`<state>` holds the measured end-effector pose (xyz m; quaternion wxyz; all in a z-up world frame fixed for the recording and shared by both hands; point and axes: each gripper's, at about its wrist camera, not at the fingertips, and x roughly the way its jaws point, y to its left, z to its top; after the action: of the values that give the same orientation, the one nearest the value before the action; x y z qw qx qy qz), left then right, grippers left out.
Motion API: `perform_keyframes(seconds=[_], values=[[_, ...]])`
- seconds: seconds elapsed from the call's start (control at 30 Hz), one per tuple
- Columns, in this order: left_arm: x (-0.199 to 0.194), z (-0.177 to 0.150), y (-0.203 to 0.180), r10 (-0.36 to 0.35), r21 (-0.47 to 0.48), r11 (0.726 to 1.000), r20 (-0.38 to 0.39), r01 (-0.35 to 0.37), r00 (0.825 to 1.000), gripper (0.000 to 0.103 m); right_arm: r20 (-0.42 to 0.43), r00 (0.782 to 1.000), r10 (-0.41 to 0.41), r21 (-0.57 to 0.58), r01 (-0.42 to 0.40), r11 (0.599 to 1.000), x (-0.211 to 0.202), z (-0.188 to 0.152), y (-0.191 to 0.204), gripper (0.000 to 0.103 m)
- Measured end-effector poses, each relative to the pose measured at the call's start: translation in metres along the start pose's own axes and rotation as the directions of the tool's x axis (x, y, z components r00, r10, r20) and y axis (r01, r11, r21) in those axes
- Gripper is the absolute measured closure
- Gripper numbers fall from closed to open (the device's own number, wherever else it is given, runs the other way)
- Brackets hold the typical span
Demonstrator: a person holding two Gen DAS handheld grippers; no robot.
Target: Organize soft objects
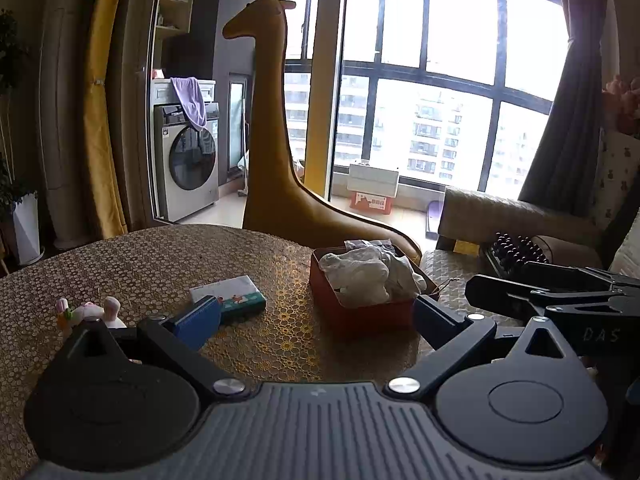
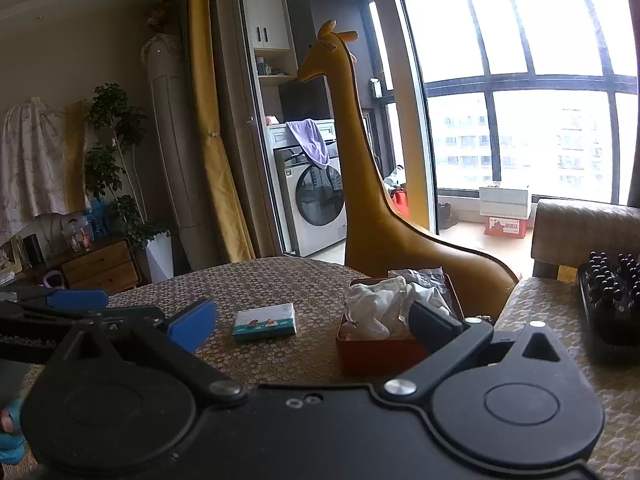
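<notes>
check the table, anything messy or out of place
The white cloth is crumpled and heaped above the rim of the red box, not folded. A small plush toy lies loose at the table's left edge. Nothing looks spilled or damaged.

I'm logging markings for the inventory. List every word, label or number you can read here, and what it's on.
"DAS": on the right gripper body, left wrist view.
White lettering on the left gripper arm: too blurred to read.
Printed small box: pictures only, text too small.
Red crate label by the window: unreadable.
Washing machine panel: unreadable.
</notes>
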<state>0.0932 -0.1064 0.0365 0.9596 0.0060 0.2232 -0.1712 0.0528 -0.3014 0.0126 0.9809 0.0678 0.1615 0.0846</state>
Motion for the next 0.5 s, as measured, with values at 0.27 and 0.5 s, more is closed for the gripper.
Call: perform_keyframes(seconds=[0.27,0.5], values=[[-0.0014,-0.0006,0.0009,0.009,-0.003,1.0,0.0,-0.009,1.0,0.0,-0.003,1.0,0.004,-0.006,-0.004,1.0,-0.001,-0.0009,0.0011,0.0],[0.001,-0.0027,0.0035,0.002,-0.021,1.0,-0.02,-0.003,1.0,0.0,-0.01,1.0,0.005,-0.012,-0.005,1.0,-0.0015,-0.0027,0.0034,0.0]])
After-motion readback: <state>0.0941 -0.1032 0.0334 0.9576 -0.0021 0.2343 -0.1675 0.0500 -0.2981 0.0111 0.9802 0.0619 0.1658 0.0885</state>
